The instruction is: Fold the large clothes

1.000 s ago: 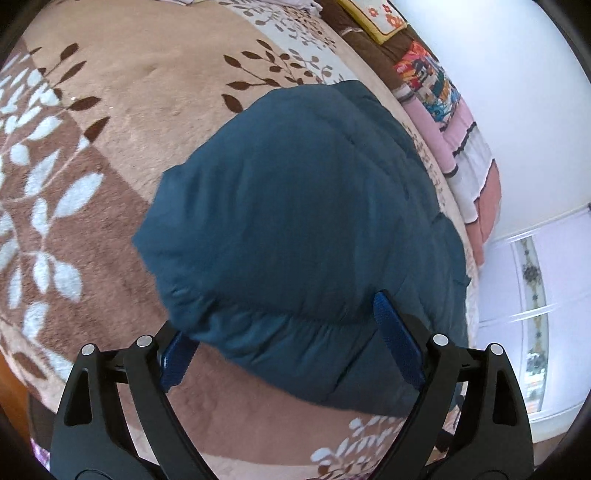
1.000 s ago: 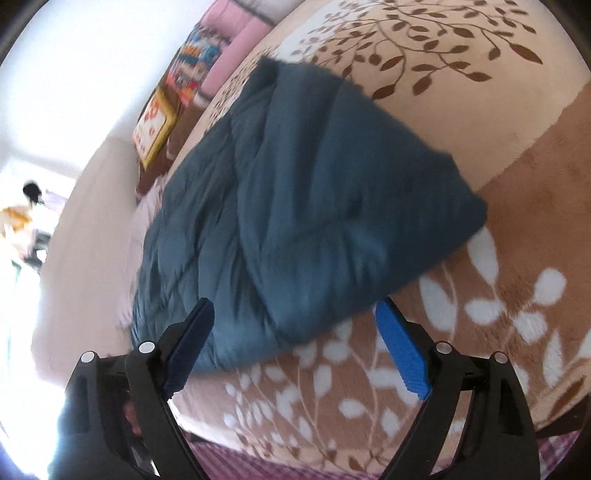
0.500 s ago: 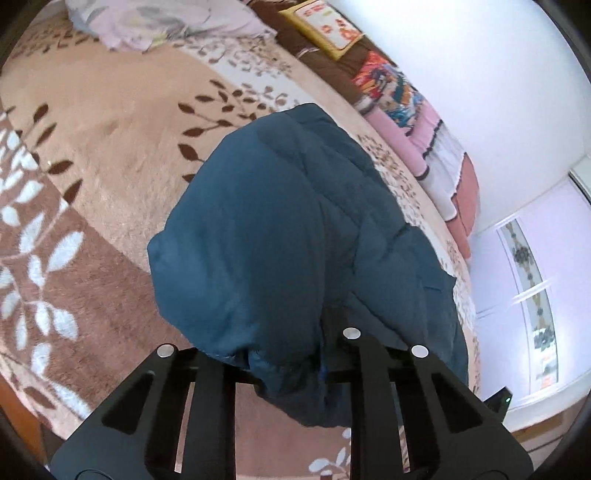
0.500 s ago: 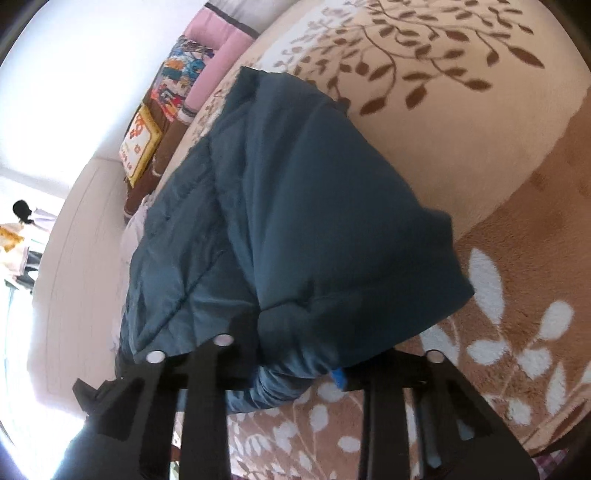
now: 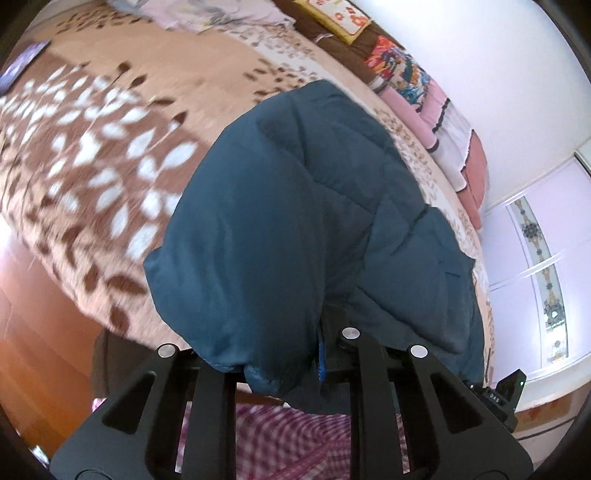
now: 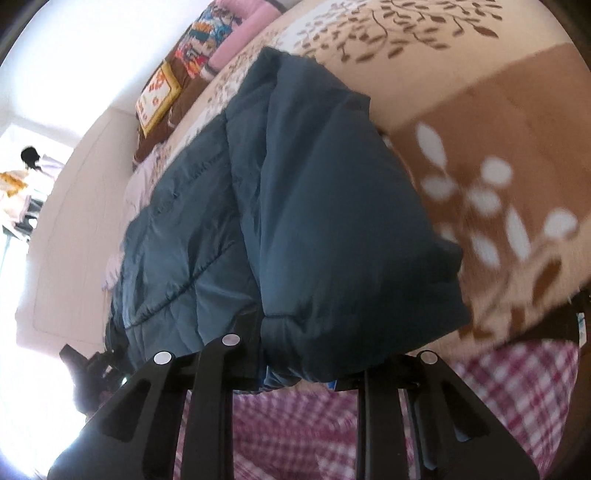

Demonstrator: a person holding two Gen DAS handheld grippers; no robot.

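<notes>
Both grippers clamped on the near hem, fold half done

Left gripper (image 5: 280,362) and right gripper (image 6: 295,363) fingers pinch the dark teal quilted puffer jacket (image 5: 295,221), partly doubled over on the brown leaf-patterned bed blanket (image 5: 92,158); the lengthwise fold likely remains.

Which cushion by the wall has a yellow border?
The square cushion with orange flowers, lying on the brown blanket. The colourful patterned cushion and the plain pink cushion beside it have no yellow border.
</notes>
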